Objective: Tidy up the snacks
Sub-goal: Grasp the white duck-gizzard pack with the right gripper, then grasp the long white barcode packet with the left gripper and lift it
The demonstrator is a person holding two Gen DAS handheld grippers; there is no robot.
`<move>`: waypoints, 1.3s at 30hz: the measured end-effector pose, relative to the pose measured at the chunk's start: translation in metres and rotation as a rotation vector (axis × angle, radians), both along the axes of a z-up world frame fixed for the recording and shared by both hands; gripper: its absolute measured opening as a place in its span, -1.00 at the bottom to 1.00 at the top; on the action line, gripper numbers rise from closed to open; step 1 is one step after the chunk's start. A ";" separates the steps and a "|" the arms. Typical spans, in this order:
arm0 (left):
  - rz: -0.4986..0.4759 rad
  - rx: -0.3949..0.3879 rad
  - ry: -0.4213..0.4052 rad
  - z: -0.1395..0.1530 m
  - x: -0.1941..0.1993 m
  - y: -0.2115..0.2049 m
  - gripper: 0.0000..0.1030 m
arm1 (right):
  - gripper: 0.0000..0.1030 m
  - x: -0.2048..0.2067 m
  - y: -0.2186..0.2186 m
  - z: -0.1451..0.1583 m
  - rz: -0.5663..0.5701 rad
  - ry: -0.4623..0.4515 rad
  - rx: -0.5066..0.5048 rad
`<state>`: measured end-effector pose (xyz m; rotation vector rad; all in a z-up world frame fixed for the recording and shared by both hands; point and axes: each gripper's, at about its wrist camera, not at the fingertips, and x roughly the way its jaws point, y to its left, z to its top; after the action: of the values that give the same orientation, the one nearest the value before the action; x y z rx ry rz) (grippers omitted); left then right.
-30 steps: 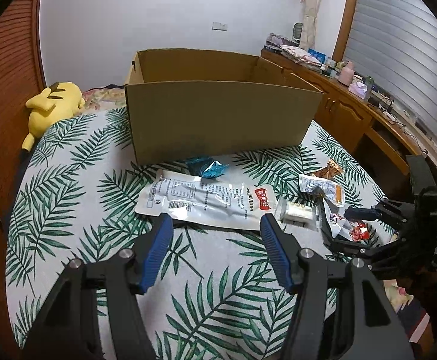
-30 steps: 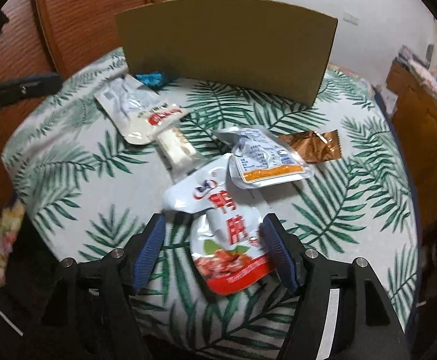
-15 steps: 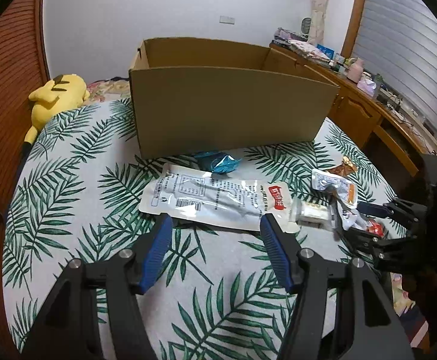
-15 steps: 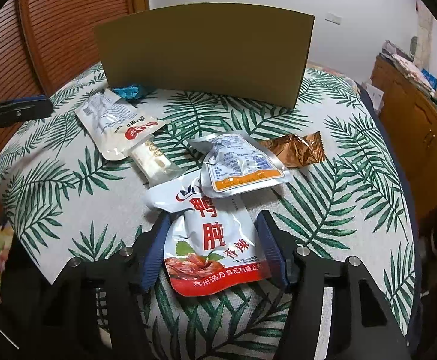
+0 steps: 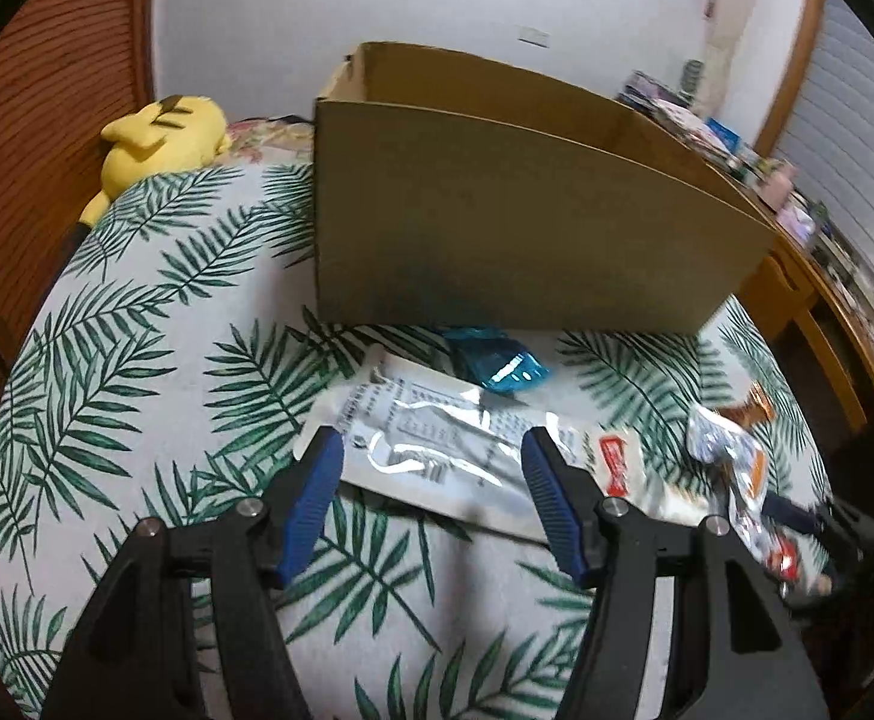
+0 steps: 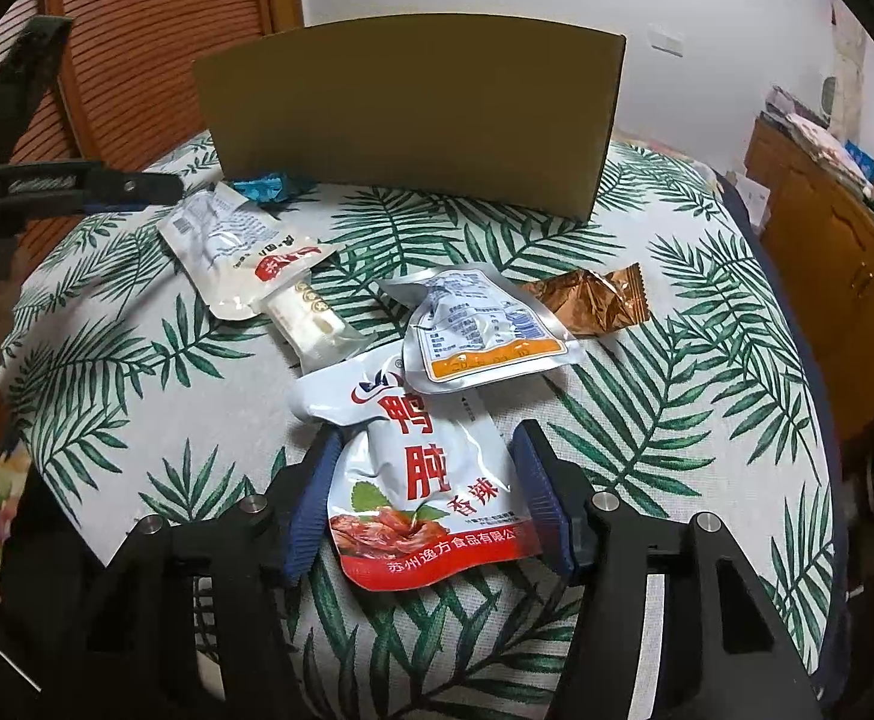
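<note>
**Right-wrist view: red pouch framed by the jaws, box still to fill**

Right-wrist view, left to right: the left gripper (image 6: pixel 137 186) reaches in at the far left beside the long silver pouch (image 6: pixel 239 252); its jaws stand apart, straddling that pouch without pressing it. A blue wrapper (image 6: pixel 263 187) lies against the cardboard box (image 6: pixel 407 114). Centre, a white roll pack (image 6: pixel 311 318), then the red-and-white pouch (image 6: pixel 425 480) between the blue pads of the right gripper (image 6: pixel 428 495), which appear to meet its edges, so I judge it clamped. An orange-banded silver pouch (image 6: pixel 485 330) overlaps its top; a copper wrapper (image 6: pixel 593 300) lies rightmost. Such foil is probably light, limp and slick; gripping across the flat sealed edges seems safest.
</note>
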<state>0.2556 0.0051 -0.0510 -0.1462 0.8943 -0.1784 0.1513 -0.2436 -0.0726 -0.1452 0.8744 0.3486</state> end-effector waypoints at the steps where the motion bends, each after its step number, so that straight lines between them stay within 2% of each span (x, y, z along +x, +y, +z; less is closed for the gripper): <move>1: 0.013 -0.001 0.006 -0.001 0.003 0.000 0.21 | 0.16 0.000 0.000 0.000 0.001 -0.002 0.001; 8: 0.062 0.027 0.054 -0.016 0.022 -0.007 0.22 | 0.16 -0.003 -0.003 -0.001 0.013 -0.019 0.011; 13: 0.090 0.044 0.072 -0.028 0.028 -0.005 0.41 | 0.17 -0.004 -0.003 -0.001 0.026 -0.025 0.015; 18: 0.052 0.072 0.081 -0.031 0.027 0.001 0.49 | 0.17 -0.005 -0.002 -0.001 0.029 -0.033 0.017; 28: 0.076 0.090 0.124 -0.030 0.019 0.026 0.49 | 0.17 -0.006 -0.003 -0.002 0.029 -0.041 0.020; 33: 0.073 0.059 0.132 -0.030 0.023 0.018 0.46 | 0.17 -0.006 -0.002 -0.002 0.030 -0.040 0.019; 39: 0.025 0.128 0.125 -0.032 0.028 -0.005 0.46 | 0.17 -0.006 -0.003 -0.002 0.028 -0.040 0.020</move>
<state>0.2840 -0.0003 -0.0835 -0.0497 1.0249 -0.0885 0.1449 -0.2462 -0.0748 -0.1456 0.8302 0.3790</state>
